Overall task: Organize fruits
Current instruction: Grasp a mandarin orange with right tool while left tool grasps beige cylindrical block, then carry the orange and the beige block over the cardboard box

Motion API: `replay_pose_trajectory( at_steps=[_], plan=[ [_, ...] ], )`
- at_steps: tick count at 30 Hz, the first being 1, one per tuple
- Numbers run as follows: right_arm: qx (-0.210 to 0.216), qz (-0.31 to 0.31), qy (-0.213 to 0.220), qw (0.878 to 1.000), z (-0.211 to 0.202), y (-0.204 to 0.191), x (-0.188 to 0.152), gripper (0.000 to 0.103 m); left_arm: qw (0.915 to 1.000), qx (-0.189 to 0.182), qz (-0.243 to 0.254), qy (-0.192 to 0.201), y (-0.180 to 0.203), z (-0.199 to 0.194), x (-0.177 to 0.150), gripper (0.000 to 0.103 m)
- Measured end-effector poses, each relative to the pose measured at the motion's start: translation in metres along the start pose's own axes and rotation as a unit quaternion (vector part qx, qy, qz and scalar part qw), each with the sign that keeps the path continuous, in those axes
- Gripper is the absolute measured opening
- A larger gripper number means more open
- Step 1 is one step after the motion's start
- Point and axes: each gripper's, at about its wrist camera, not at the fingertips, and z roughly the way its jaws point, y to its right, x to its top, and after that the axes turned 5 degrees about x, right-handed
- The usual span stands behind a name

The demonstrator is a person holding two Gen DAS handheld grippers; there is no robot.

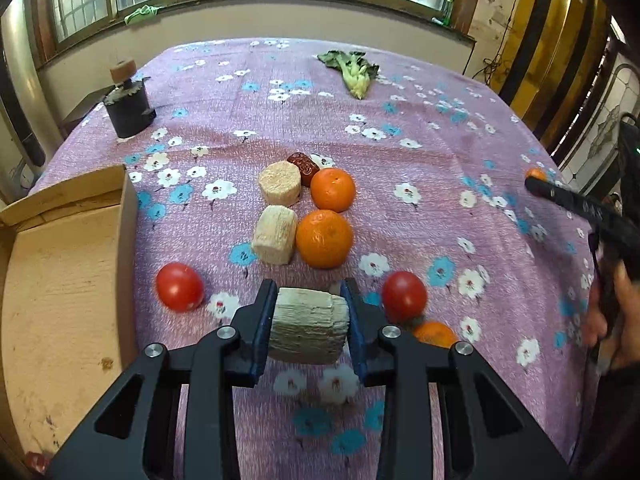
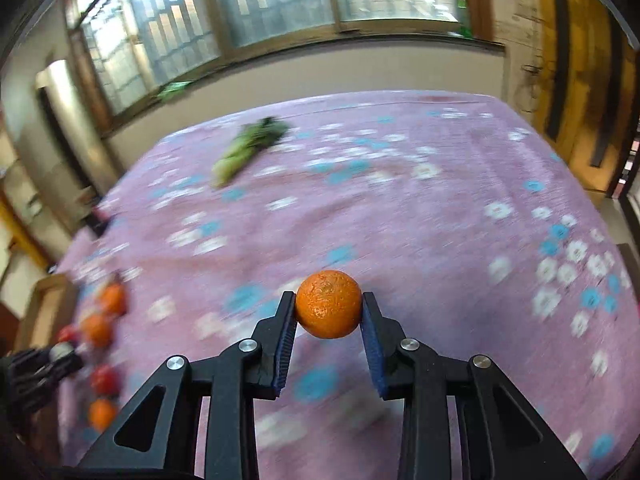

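Observation:
My left gripper [image 1: 310, 322] is shut on a pale ribbed corn piece [image 1: 308, 326], held just above the flowered cloth. Two more corn pieces [image 1: 279, 188] [image 1: 275, 234], two oranges [image 1: 333, 190] [image 1: 325, 238], a red date [image 1: 304, 163] and two tomatoes [image 1: 179, 286] [image 1: 404, 296] lie ahead of it; another orange [image 1: 434, 334] peeks out behind the right finger. My right gripper [image 2: 329, 306] is shut on a small orange [image 2: 329, 304], its pads pressed to both sides. That gripper [image 1: 538, 182] shows as a dark bar at the right edge of the left wrist view.
An open cardboard box [image 1: 60, 264] sits at the left of the table. A leafy green vegetable [image 1: 352, 70] lies at the far side, and a dark cylindrical holder [image 1: 128, 110] stands at the far left. A hand [image 1: 616, 320] is at the right edge.

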Motion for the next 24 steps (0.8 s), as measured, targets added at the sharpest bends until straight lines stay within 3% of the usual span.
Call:
replay_pose_trajectory(
  at_steps=[8, 24],
  plan=[
    [0.105, -0.035, -0.016, 0.994, -0.032, -0.088, -0.045, 0.033, 0.9998, 0.009, -0.006, 0.015, -0.012, -0.034, -0.022, 0.03],
    [0.18, -0.106, -0.052, 0.977, -0.053, -0.214, -0.107, 0.032, 0.9976, 0.032, -0.048, 0.038, -0.067, -0.078, -0.059, 0.03]
  ],
)
